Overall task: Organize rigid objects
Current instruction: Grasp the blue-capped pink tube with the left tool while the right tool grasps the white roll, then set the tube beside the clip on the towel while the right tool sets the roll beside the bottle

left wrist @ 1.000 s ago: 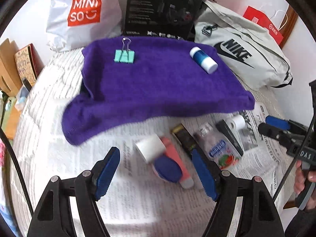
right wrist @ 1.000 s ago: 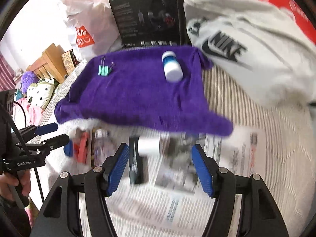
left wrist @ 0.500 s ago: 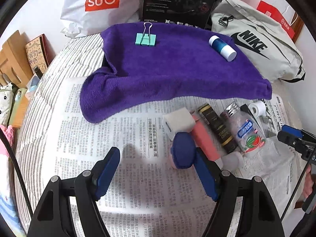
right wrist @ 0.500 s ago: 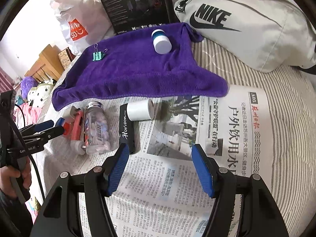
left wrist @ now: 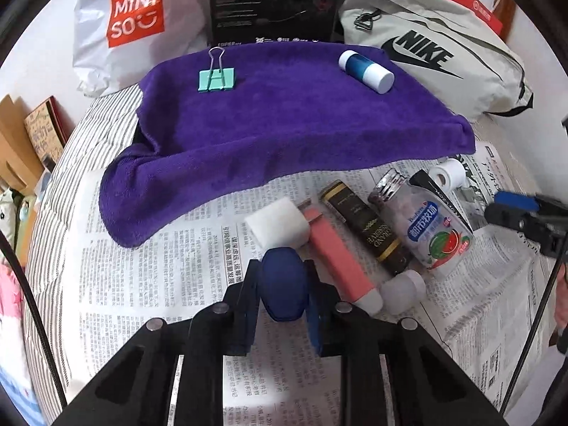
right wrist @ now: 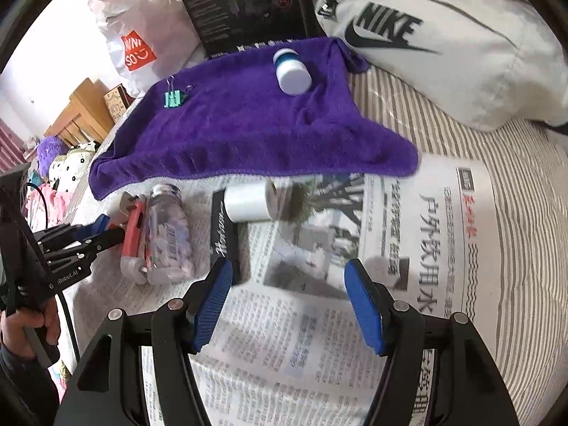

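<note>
My left gripper is closing, and its blue pads press on a dark blue oval object on the newspaper. Just beyond lie a white cube, a pink tube, a black-and-gold box and a clear candy bottle. A green binder clip and a blue-and-white bottle rest on the purple towel. My right gripper hangs open over newspaper with nothing between its fingers. A white roll and a flat black box lie just ahead of it.
A Miniso bag, a black carton and a grey Nike bag line the far side. Newspaper covers striped bedding. A hand holds the left gripper's handle at the left edge.
The left gripper's jaws went from wide open to shut on the dark blue oval object. The right gripper stayed open and almost still.
</note>
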Demonstrator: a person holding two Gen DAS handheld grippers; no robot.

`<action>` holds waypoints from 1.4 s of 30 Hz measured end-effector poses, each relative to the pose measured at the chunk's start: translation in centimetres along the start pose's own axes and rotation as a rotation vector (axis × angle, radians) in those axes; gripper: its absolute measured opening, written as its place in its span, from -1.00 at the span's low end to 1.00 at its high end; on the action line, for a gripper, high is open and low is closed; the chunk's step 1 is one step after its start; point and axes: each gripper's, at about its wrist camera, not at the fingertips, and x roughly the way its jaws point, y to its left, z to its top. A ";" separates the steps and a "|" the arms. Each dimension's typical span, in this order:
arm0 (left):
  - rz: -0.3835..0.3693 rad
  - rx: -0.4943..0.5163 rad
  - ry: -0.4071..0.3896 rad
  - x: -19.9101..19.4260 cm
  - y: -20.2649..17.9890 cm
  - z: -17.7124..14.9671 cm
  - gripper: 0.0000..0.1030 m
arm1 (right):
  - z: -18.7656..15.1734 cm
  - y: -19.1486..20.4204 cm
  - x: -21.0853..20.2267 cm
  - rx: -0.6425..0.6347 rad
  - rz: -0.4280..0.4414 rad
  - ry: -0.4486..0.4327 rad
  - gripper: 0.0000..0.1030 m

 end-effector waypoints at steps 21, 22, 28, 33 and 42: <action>-0.056 -0.005 -0.008 0.1 0.9 0.0 -0.57 | 3.5 2.3 4.3 -0.054 -0.075 0.000 -0.30; -0.054 -0.001 -0.010 0.1 0.9 0.0 -0.57 | 3.5 2.3 4.6 -0.059 -0.086 0.014 -0.35; -0.067 0.033 -0.023 0.3 0.7 0.2 -0.57 | 3.5 2.8 4.6 -0.087 -0.138 0.019 -0.41; -0.112 0.018 -0.025 0.3 1.5 -0.1 -0.57 | 3.1 2.6 4.0 -0.068 -0.158 0.019 -0.41; -0.124 -0.041 -0.039 -0.9 3.4 -0.7 -0.57 | 1.7 2.8 1.8 -0.074 -0.118 -0.006 -0.41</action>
